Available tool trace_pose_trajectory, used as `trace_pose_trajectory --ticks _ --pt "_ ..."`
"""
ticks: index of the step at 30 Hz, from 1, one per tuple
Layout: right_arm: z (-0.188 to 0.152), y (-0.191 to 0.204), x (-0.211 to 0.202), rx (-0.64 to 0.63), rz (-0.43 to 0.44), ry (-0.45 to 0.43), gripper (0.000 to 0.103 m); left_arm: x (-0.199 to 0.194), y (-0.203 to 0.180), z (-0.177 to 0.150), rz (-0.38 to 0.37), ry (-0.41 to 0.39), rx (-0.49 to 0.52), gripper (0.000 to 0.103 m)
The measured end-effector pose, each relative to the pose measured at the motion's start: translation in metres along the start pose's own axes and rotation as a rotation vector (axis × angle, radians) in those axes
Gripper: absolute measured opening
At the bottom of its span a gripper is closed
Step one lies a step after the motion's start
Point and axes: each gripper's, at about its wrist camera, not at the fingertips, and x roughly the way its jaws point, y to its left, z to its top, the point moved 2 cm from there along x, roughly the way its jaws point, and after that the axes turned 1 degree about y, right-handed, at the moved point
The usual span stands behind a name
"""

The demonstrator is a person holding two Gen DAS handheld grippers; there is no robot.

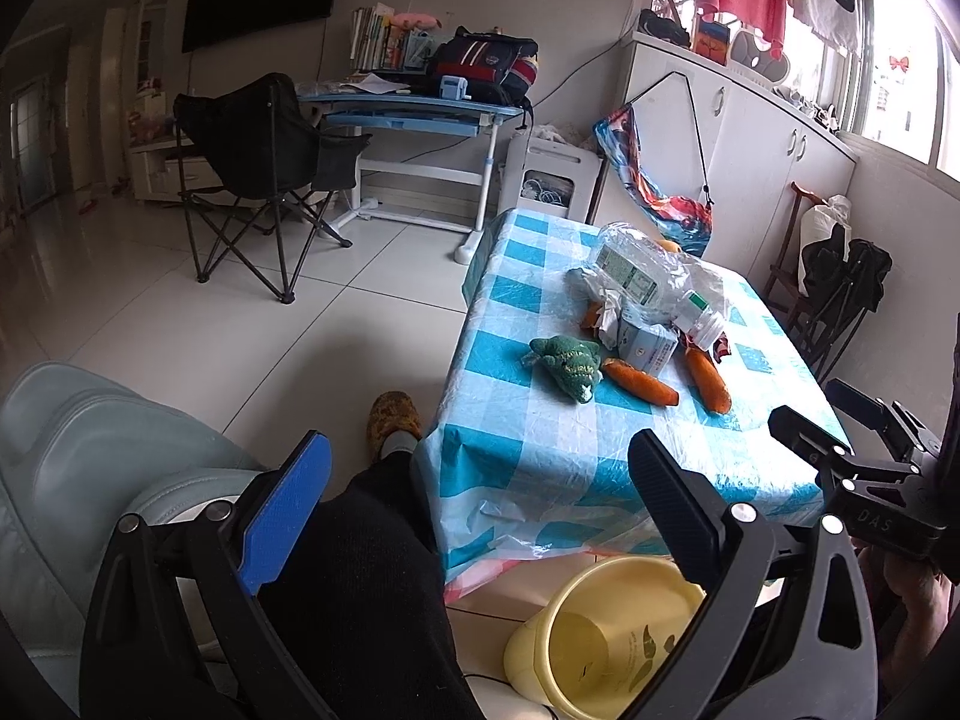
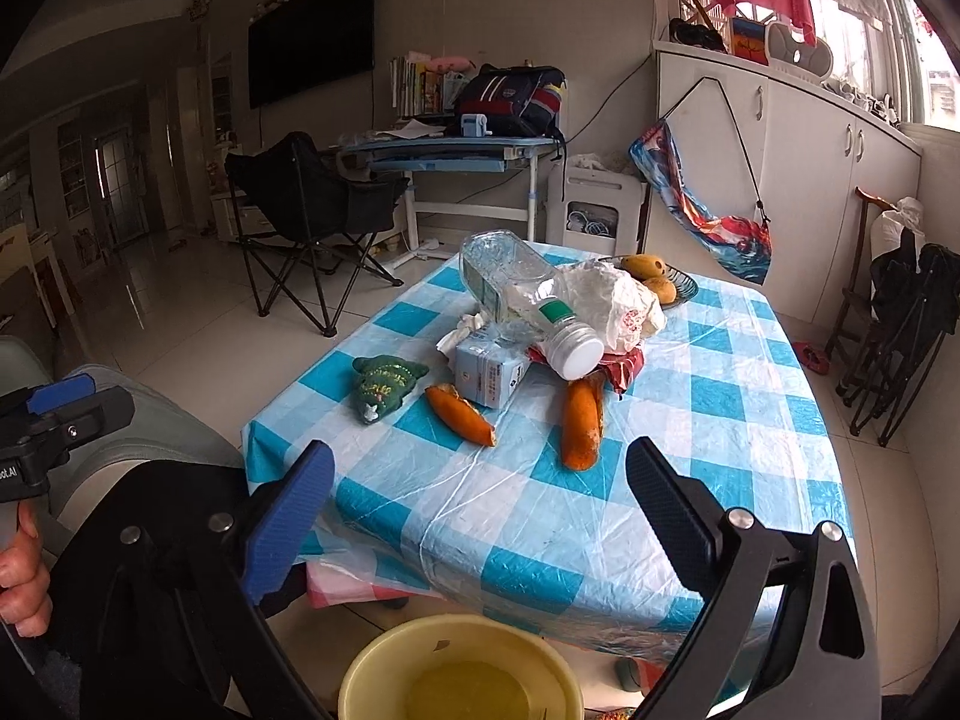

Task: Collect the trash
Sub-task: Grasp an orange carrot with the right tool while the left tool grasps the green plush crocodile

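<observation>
Both grippers, left (image 1: pixel 480 516) and right (image 2: pixel 480 516), held wide open and empty above yellow plastic bin (image 2: pixel 384 666), presumably positioned below checked table (image 2: pixel 690 420) to receive trash.

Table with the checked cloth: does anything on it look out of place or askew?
Yes. A green plush toy lies among the trash, apart from the pile. The plastic bottle lies tipped on its side, propped on the small carton. Two orange peel pieces lie loose on the cloth.
</observation>
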Motion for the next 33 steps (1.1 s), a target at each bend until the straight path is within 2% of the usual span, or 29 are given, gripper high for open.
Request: trace_pose_trajectory --ticks 6,11,13,14,15,21,29,30,31,33 --pt "0.011 0.008 0.072 -0.081 0.069 0.140 0.055 0.028 -0.005 0.016 -0.002 0.026 -0.010 0.096" --pt "0.010 0.006 0.105 -0.092 0.082 0.212 0.052 0.060 -0.012 0.030 -0.012 0.062 -0.017 0.096" --pt "0.006 0.006 0.112 -0.104 0.084 0.241 0.045 0.076 -0.016 0.035 -0.017 0.081 -0.017 0.096" --pt "0.003 0.005 0.114 -0.107 0.087 0.255 0.041 0.084 -0.018 0.038 -0.021 0.091 -0.018 0.096" --pt "0.001 0.006 0.116 -0.106 0.097 0.271 0.033 0.093 -0.021 0.040 -0.025 0.102 -0.019 0.096" --pt "-0.007 -0.001 0.109 -0.082 0.123 0.283 0.022 0.139 -0.037 0.048 -0.032 0.156 -0.003 0.096" --pt "-0.008 -0.016 0.086 0.017 0.130 0.280 0.017 0.186 -0.064 0.051 -0.025 0.214 0.040 0.095" --pt "-0.008 -0.018 0.084 0.030 0.133 0.281 0.017 0.191 -0.066 0.050 -0.025 0.221 0.042 0.094" --pt "-0.007 -0.020 0.085 0.041 0.137 0.281 0.016 0.196 -0.068 0.049 -0.024 0.229 0.046 0.087" --pt "-0.008 -0.020 0.081 0.052 0.146 0.281 0.016 0.206 -0.074 0.047 -0.041 0.258 0.057 0.070"
